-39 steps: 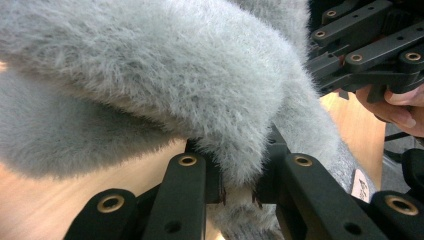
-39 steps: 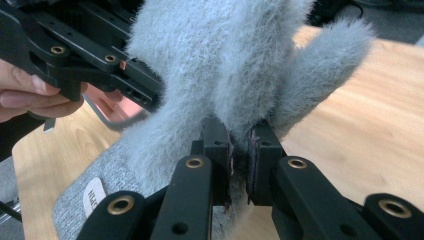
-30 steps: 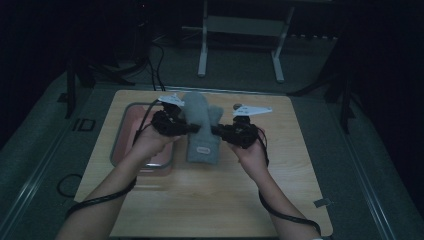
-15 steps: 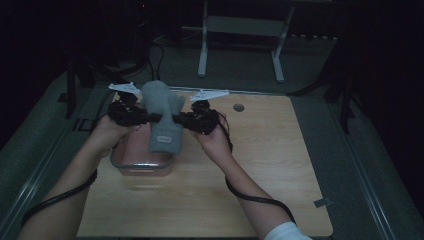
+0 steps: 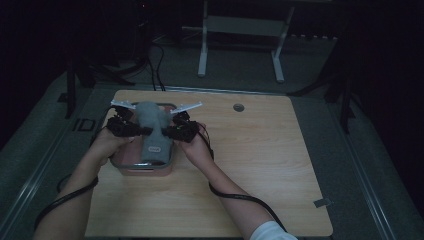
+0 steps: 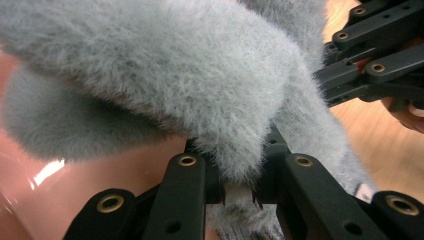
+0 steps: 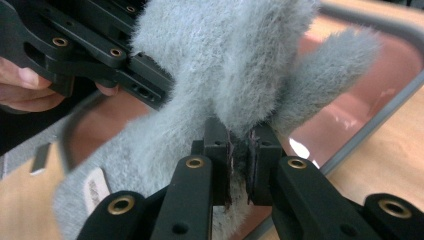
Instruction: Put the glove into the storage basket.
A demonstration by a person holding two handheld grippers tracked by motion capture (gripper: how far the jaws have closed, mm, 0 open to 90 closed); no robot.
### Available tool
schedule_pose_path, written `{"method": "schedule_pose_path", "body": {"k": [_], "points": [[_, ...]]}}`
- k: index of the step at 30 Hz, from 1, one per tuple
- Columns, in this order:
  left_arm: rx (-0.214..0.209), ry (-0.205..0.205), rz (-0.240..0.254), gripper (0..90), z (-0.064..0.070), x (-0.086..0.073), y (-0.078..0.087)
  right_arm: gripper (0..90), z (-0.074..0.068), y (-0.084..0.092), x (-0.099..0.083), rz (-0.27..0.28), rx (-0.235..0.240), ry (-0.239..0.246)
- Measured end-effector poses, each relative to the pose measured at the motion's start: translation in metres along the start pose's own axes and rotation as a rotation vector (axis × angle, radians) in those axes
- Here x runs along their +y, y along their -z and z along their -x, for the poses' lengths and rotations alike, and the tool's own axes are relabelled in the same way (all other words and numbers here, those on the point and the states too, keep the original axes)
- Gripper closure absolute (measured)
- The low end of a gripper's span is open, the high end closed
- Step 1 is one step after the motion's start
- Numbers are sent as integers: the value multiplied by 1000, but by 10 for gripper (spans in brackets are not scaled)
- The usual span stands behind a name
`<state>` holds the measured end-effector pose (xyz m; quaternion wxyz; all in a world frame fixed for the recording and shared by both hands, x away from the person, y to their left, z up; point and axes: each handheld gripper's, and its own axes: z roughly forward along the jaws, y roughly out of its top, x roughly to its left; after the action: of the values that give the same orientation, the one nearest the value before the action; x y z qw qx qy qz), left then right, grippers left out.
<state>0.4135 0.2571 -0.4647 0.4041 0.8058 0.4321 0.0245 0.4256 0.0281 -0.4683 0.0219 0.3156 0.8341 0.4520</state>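
A grey fluffy cloth (image 5: 152, 125) with a small label (image 5: 155, 148) hangs over a pink tray (image 5: 142, 169) with a grey rim, at the left of the wooden table (image 5: 260, 165). My left gripper (image 5: 142, 131) pinches its left edge and my right gripper (image 5: 169, 133) its right edge. In the left gripper view my left gripper (image 6: 240, 186) is shut on a fold of the cloth (image 6: 165, 75), with the right gripper's black links (image 6: 375, 60) beyond. In the right gripper view my right gripper (image 7: 240, 170) is shut on the cloth (image 7: 225, 65) above the tray (image 7: 370, 85).
A round grommet (image 5: 238, 107) sits near the table's far edge. Cables trail from both grippers across the table's front. A white stand (image 5: 240, 45) rises on the floor behind the table. The table's right half is bare wood.
Both grippers carried the cloth leftward from the table's middle to above the pink tray and lowered it. Both stayed shut on it.
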Motion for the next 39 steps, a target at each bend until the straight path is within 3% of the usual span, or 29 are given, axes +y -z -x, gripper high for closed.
{"method": "schedule_pose_path", "body": {"k": [6, 15, 20, 22, 25, 30, 34, 36, 37, 39], "points": [[33, 35, -47, 791, -12, -6, -13, 822, 3, -22, -3, -58, -40, -14], [104, 65, -136, 780, -17, -8, -31, 807, 3, -45, -5, -161, -106, -13], [193, 69, -234, 734, -17, -6, -42, 681, 0, -43, 0, -174, -128, 19], [224, 75, -250, 685, -16, -5, -47, 617, 1, -37, 1, -160, -116, 37], [270, 95, -259, 592, -16, -4, -48, 528, 3, -26, 3, -132, -97, 22], [408, 67, -231, 366, -11, -4, -45, 396, 7, -8, 5, -85, -71, 10], [434, 79, -160, 261, -7, -3, -34, 282, 14, 9, 3, -55, -46, -6], [414, 82, -127, 228, -5, -3, -27, 196, 17, 17, 1, -53, -23, -1], [409, 78, -118, 168, -3, -4, -24, 193, 19, 21, 0, -54, -14, 1], [402, 56, -74, 161, 5, -5, -19, 189, 22, 28, -2, -53, 10, 8]]}}
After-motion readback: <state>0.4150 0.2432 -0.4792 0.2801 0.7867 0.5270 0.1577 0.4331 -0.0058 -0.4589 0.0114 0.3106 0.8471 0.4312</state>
